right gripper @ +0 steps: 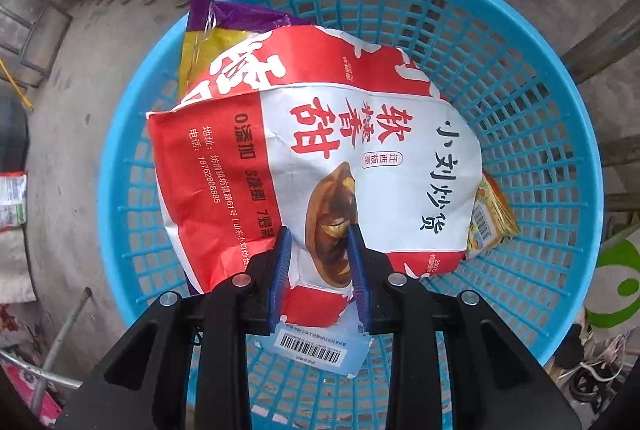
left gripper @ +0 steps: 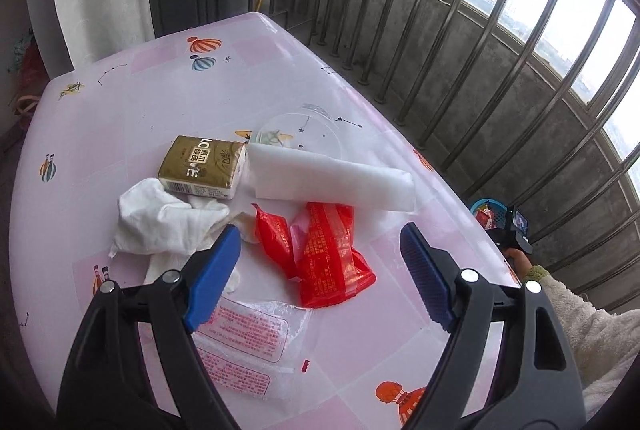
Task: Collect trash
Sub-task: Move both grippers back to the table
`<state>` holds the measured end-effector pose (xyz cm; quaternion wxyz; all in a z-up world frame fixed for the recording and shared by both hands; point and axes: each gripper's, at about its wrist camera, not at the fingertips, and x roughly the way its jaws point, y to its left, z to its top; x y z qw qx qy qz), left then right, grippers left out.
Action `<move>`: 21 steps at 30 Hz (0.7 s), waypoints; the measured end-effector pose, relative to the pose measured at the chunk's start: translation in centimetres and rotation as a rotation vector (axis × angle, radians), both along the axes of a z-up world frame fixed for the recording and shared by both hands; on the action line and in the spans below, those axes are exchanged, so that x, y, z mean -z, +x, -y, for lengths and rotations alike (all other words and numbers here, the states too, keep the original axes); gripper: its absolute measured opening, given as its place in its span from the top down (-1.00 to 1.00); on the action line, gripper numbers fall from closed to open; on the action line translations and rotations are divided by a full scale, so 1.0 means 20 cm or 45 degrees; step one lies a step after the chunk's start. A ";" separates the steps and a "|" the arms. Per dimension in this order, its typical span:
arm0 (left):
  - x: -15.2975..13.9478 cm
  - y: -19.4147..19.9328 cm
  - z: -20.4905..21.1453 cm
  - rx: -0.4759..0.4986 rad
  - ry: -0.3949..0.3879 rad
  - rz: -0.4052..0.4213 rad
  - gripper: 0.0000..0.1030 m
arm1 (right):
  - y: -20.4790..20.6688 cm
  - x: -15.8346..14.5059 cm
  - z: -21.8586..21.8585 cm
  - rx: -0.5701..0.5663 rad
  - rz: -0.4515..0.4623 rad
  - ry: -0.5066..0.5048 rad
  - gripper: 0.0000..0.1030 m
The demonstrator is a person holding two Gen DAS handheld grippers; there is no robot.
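Observation:
My left gripper (left gripper: 320, 234) hangs open over the pink table (left gripper: 120, 101), its blue pads either side of a red wrapper (left gripper: 324, 258) without touching it. Around the wrapper lie a crumpled white tissue (left gripper: 160, 222), a gold tissue pack (left gripper: 202, 165), a white foam sheet (left gripper: 328, 177), a clear plastic lid (left gripper: 304, 129) and a clear printed wrapper (left gripper: 248, 342). My right gripper (right gripper: 319, 234) points down into the blue basket (right gripper: 560, 109), its pads pressing a fold of a crumpled red and white snack bag (right gripper: 360, 149).
In the basket lie a purple and yellow wrapper (right gripper: 224, 33) and a small yellow sachet (right gripper: 492, 218). The basket (left gripper: 486, 207) stands on the concrete floor off the table's right edge, below a metal railing (left gripper: 480, 29). A fleecy sleeve (left gripper: 592, 334) reaches past that edge.

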<state>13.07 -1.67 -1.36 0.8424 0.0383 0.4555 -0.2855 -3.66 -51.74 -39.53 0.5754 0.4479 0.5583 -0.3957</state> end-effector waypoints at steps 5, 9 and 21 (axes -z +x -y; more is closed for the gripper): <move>-0.02 -0.04 -0.07 -0.012 -0.051 0.017 -0.50 | -0.09 -0.12 -0.03 0.029 0.081 0.012 -0.06; -0.03 -0.07 -0.17 -0.030 -0.097 0.028 -0.50 | -0.18 -0.28 -0.07 0.067 0.162 -0.029 -0.28; -0.10 -0.17 -0.53 -0.137 -0.219 0.115 -0.50 | -0.28 -1.21 -0.27 0.025 0.567 -0.338 -0.38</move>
